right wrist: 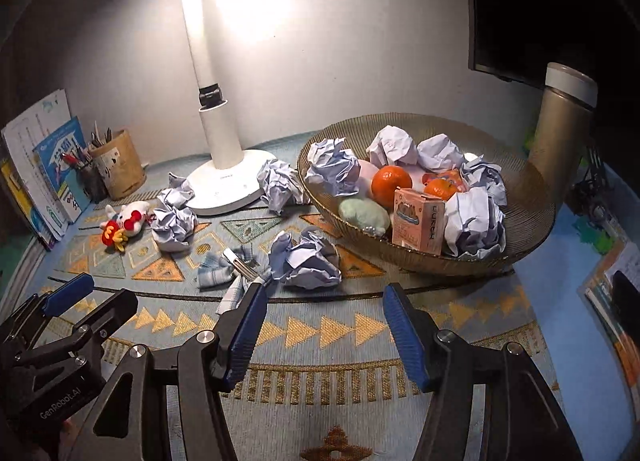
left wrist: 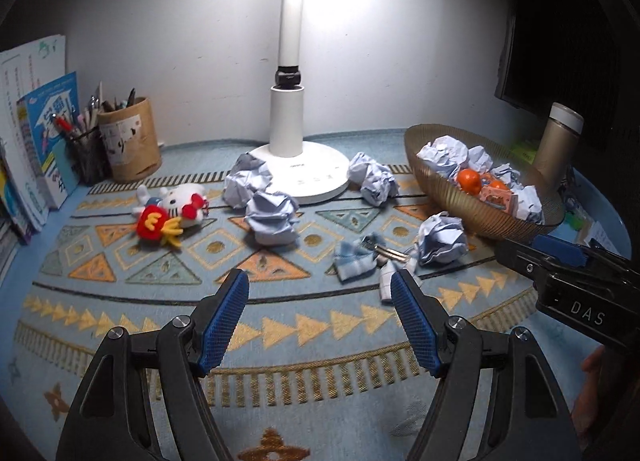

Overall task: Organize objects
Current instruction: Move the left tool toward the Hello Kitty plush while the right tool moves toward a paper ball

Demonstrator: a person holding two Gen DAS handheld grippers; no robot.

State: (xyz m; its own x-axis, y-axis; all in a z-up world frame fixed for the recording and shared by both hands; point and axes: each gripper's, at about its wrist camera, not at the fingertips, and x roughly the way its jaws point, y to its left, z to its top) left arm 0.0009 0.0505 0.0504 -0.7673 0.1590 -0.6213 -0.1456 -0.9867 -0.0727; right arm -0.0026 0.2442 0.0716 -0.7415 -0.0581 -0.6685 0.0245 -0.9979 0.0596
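Several crumpled paper balls lie loose on the patterned mat, one in the middle (left wrist: 273,221), one by the basket (left wrist: 442,239) (right wrist: 306,263). A plush toy (left wrist: 172,213) lies at the left. A checked cloth with a metal clip (left wrist: 356,261) (right wrist: 228,267) sits just beyond my left gripper (left wrist: 320,281), which is open and empty above the mat. The golden basket (right wrist: 520,197) holds paper balls, oranges (right wrist: 391,183), a pink carton (right wrist: 418,221) and a green lump (right wrist: 364,211). My right gripper (right wrist: 326,297) is open and empty, near the closest paper ball.
A white desk lamp (left wrist: 286,129) stands at the back centre. A pen holder (left wrist: 128,141) and upright books (left wrist: 36,133) fill the back left. A gold flask (right wrist: 560,129) stands behind the basket, below a dark screen. Papers lie at the far right edge.
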